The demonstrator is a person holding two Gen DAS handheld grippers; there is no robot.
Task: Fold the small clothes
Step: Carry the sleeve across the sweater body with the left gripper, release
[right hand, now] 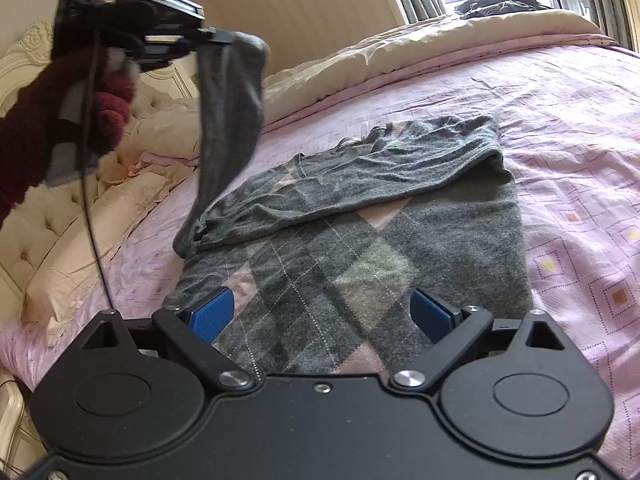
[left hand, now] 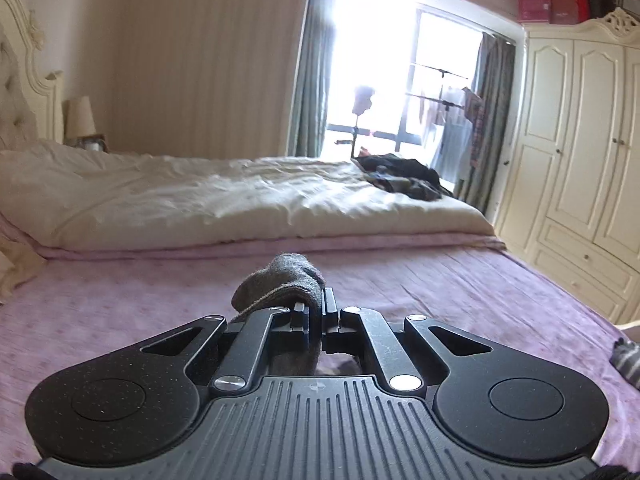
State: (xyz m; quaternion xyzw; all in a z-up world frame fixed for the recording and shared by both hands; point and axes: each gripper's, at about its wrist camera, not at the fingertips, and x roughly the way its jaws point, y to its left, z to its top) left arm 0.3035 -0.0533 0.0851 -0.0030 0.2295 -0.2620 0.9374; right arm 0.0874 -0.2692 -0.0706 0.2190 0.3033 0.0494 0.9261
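Bedroom, pink bed point(right hand: 560, 128). Sweater point(right hand: 360, 216) spread flat on it, one sleeve already across the chest. Left tool point(left hand: 315, 304) clamped on the other sleeve point(right hand: 228, 92), lifted high. Right tool point(right hand: 320, 312) spread apart over the hem. Mid-fold, apparently; next, probably: sleeve laid across, then released.

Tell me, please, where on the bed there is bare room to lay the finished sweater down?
Bare pink bedspread lies to the right of the grey sweater, and between it and the cream duvet. The left is crowded: pillows, and the left gripper lifting the sleeve.
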